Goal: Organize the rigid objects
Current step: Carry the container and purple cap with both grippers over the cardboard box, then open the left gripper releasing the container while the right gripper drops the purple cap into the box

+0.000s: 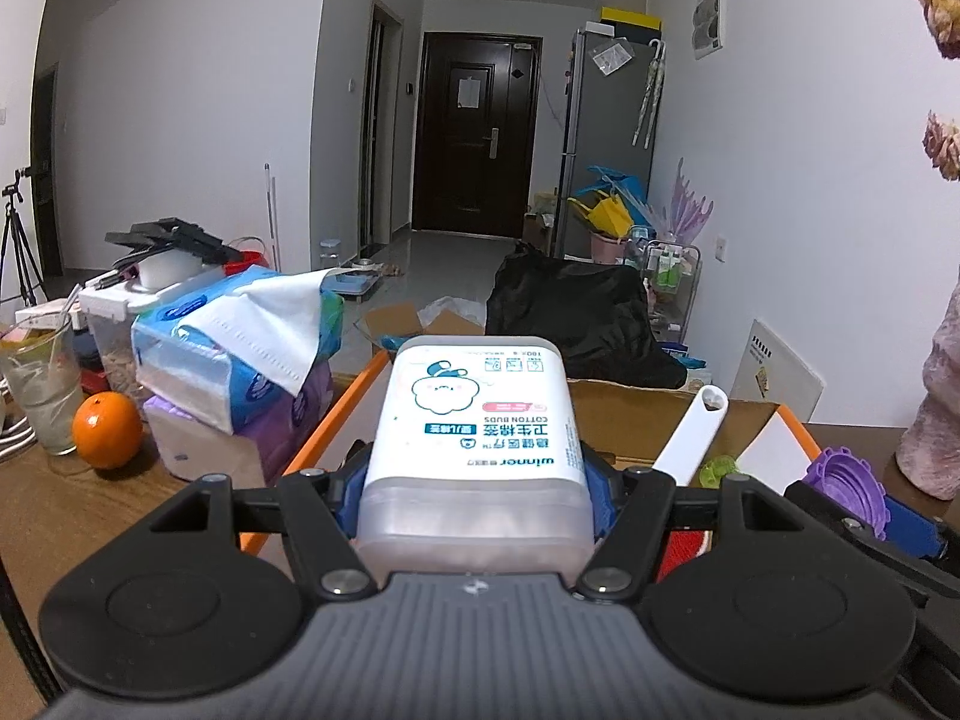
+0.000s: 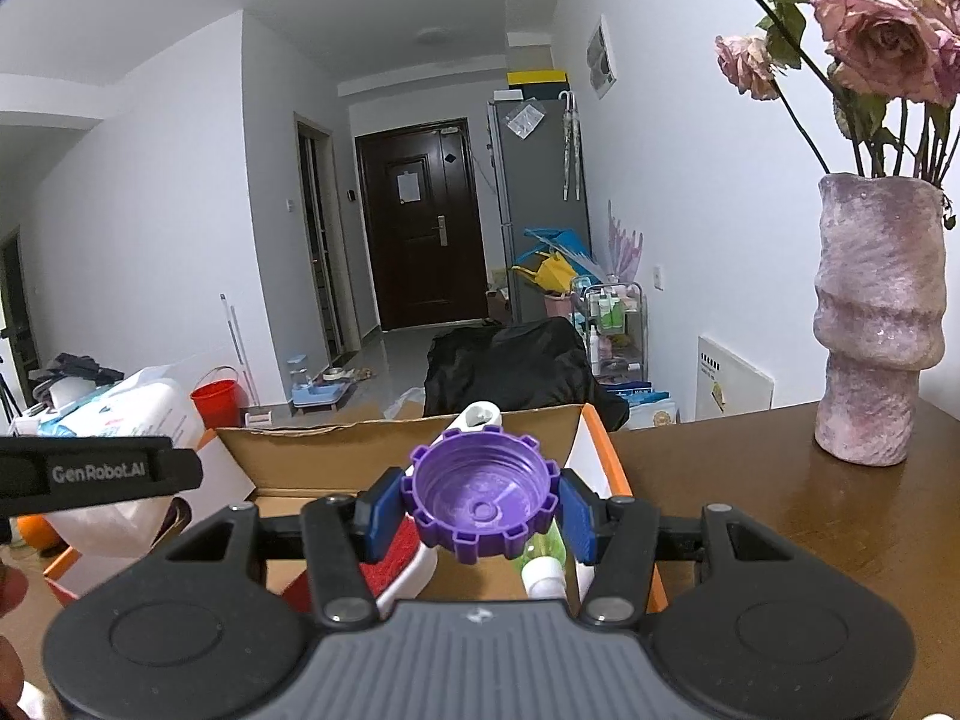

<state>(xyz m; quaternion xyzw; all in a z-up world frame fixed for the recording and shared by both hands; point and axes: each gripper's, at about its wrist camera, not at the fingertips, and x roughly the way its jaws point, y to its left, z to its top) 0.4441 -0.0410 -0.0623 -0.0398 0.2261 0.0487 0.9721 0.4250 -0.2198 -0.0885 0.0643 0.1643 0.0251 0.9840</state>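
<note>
- Cotton-bud box (image 1: 474, 450), one of them, sits clamped between the blue pads of the left tongs (image 1: 477, 489), held near its lower end and raised over the near edge of the cardboard box (image 2: 396, 450) on the table (image 2: 780, 510).
- It looks like a stiff, light plastic case with smooth, slightly slippery sides; taking it across the narrow faces low down, as now, seems sound, though a long case held at one end may tip.
- Purple cap (image 2: 483, 501), also one, is pinched by its ribbed rim in the right tongs (image 2: 480, 513), open side up, above the same box.
- It reads as hard and very light; the notched rim gives the pads purchase, so a gentle squeeze should do.
- Inside the box I count one white scoop handle (image 1: 690, 438) and one green-tinted bottle with a white neck (image 2: 543, 564); more may lie hidden.
- Beside it: one orange (image 1: 107, 429), one glass (image 1: 42, 384), one vase (image 2: 876, 318).
</note>
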